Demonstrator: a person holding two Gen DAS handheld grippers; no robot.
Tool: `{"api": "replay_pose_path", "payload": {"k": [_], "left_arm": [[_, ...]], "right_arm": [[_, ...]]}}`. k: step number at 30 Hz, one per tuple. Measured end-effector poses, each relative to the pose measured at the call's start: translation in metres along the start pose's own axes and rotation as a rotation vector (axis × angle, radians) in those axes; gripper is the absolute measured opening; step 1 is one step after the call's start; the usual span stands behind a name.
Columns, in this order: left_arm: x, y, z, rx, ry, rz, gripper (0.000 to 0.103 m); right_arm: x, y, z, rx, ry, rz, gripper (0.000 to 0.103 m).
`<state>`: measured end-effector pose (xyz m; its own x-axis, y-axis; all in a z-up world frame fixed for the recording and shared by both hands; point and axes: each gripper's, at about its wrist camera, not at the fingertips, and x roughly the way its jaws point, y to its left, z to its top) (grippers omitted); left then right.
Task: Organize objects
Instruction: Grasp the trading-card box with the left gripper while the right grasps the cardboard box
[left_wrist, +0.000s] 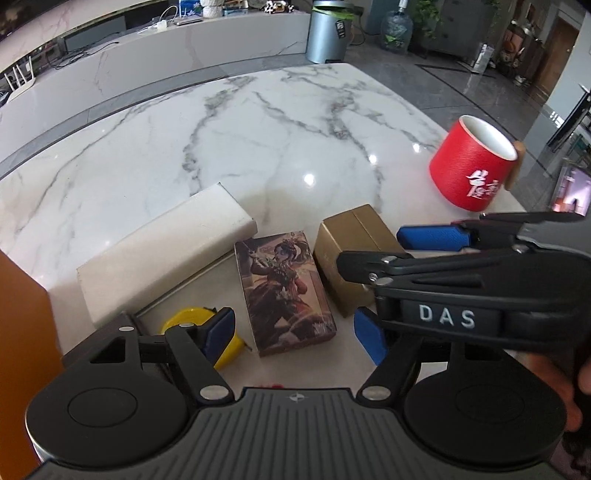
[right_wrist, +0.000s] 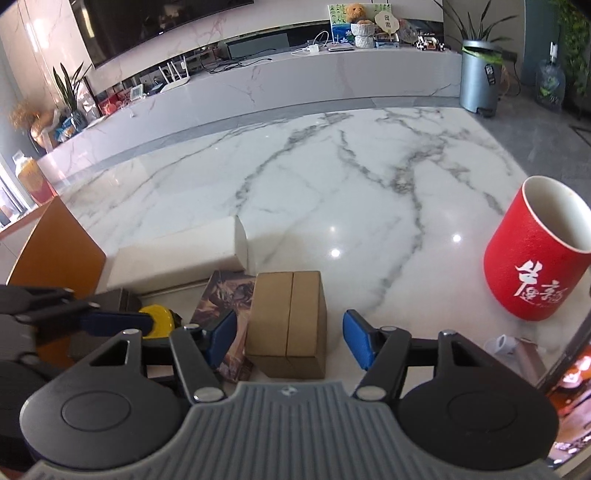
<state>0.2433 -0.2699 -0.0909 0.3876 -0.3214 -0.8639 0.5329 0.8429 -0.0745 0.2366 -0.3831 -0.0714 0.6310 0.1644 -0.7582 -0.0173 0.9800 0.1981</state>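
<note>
Two grippers hang over the near edge of a white marble desk (left_wrist: 258, 122), both tilted down toward a cluster of small things. The left gripper (left_wrist: 295, 328) has its jaws spread wide, and the illustrated card box (left_wrist: 284, 291) lies flat on the desk between its blue pads, touched by neither. A yellow tape measure (left_wrist: 199, 325) sits just behind the left pad, and a long white box (left_wrist: 166, 254) lies beyond it, running away at a slant. The right gripper (right_wrist: 290, 338) also stands with jaws apart; the tan cardboard box (right_wrist: 290, 321) rests on the desk between its pads with a clear gap on the right side, while on the left the pad is close and I cannot tell whether it touches. The tan box sits just beside the card box, right of it, and the two seem to touch or nearly so. In the left wrist view the right gripper reaches in from the right side above the tan box. A red mug (right_wrist: 535, 258) with white lettering stands upright well apart to the right, near the desk's edge. An orange panel (right_wrist: 59, 251) rises at the left of the desk.
</note>
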Motion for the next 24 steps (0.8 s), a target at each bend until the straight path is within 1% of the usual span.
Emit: {"api": "replay_pose_path", "payload": {"k": [3,5,9,13,14,16,20,24], "left_arm": [[0.009,-0.003,0.003,0.015,0.014,0.022,0.084],[0.015,-0.003,0.005,0.016,0.027,0.024,0.084],[0.024,-0.004,0.006,0.018,0.041,0.041,0.084],[0.032,-0.004,0.008,0.016,0.043,0.046,0.083],[0.033,-0.004,0.008,0.013,0.042,0.048,0.083],[0.037,-0.004,0.008,0.005,0.046,0.05,0.077],[0.039,-0.003,0.006,-0.007,0.043,0.05,0.073],[0.037,-0.002,0.004,-0.013,0.033,0.052,0.072]], "right_arm": [[0.003,-0.005,-0.001,0.03,0.014,0.035,0.053],[0.002,-0.006,-0.001,0.037,0.019,0.05,0.048],[-0.002,-0.005,0.0,0.023,0.02,0.007,0.047],[-0.002,-0.008,0.001,0.034,0.02,0.006,0.047],[-0.002,-0.009,0.001,0.035,0.018,0.005,0.047],[0.0,-0.009,0.001,0.041,0.016,0.004,0.048],[0.002,-0.01,0.001,0.046,0.019,0.004,0.048],[0.002,-0.007,0.0,0.036,0.019,-0.007,0.048]]}}
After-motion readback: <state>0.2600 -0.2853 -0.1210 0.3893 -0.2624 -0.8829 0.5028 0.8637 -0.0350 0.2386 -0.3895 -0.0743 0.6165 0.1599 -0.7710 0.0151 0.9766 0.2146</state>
